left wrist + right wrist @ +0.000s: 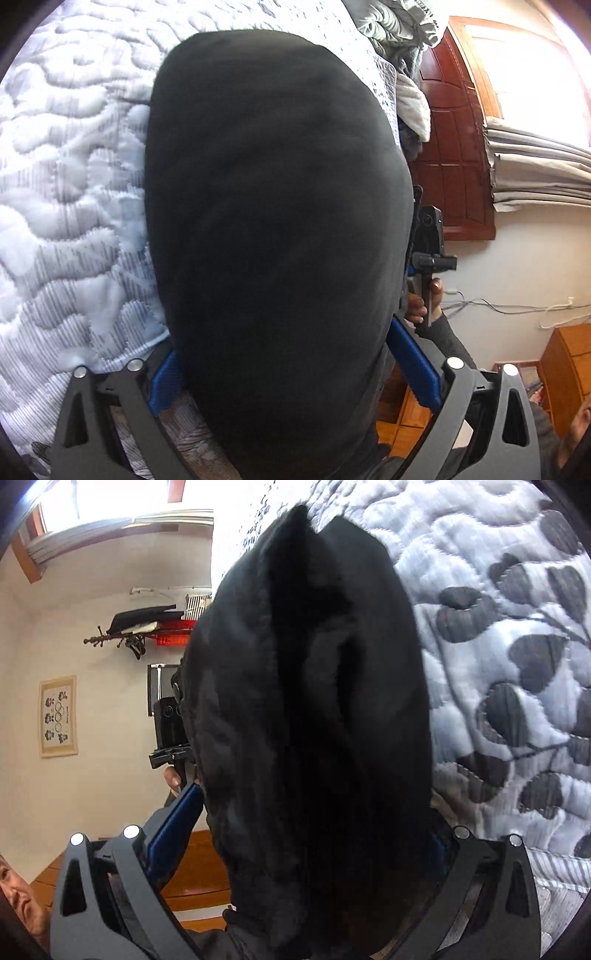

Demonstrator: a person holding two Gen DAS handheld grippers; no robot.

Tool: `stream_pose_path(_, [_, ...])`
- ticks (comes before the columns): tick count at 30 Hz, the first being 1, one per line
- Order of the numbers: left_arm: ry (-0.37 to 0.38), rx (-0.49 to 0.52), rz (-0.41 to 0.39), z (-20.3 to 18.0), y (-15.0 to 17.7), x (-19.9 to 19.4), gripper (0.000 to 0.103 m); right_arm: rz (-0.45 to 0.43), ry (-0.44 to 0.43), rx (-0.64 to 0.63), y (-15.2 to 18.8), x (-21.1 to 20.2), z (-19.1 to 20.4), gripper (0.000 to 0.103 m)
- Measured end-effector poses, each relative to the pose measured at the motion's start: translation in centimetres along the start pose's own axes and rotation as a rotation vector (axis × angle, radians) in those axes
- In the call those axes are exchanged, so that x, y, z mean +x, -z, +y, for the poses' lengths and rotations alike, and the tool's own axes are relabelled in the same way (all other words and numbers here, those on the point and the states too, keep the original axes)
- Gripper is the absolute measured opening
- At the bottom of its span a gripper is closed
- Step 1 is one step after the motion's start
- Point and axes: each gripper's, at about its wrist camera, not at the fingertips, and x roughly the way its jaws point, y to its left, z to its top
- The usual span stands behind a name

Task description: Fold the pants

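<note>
Black pants (277, 221) fill the middle of the left wrist view, draped between the blue fingers (164, 384) of my left gripper (295, 373), which is shut on the cloth. In the right wrist view the same black pants (314, 720) hang bunched between my right gripper's (306, 842) blue fingers (173, 823), and it is shut on them too. Each gripper holds an edge of the pants lifted above the bed. The fingertips are hidden by cloth. The other gripper shows in each view beside the pants (428, 236) (171, 716).
A quilted white-and-grey bedspread (66, 184) (509, 646) lies under the pants. Piled laundry (399, 22) sits at the bed's far end. A wooden door (450, 147), curtains (535, 173), a wooden cabinet (569, 369), a wall poster (58, 716) and a person's face (18, 897) are around.
</note>
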Motion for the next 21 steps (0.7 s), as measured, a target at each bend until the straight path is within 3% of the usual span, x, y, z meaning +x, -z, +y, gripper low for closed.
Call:
stream_pose_path(3, [-0.021, -0.03, -0.019, 0.2, 0.5, -0.3, 0.078, -0.016, -0.007, -0.004, 0.3, -0.4, 0.0, 0.097])
stream_pose_path(5, [-0.014, -0.037, -0.03, 0.4, 0.7, -0.5, 0.068, -0.029, 0.016, -0.006, 0.7, -0.8, -0.2, 0.074])
stream_pose_path(8, [0.009, -0.048, -0.053, 0.7, 1.0, -0.7, 0.057, -0.052, 0.005, -0.002, 1.5, -1.9, -0.8, 0.055])
stream_pose_path(14, [0.02, -0.056, -0.094, 0.2, 0.7, -0.6, 0.045, -0.096, -0.007, -0.018, 3.1, -2.4, 0.3, 0.042])
stream_pose_path(21, [0.014, -0.025, -0.134, -1.0, 1.3, -2.4, 0.038, -0.11, 0.003, -0.077, 3.6, -3.1, 3.9, 0.039])
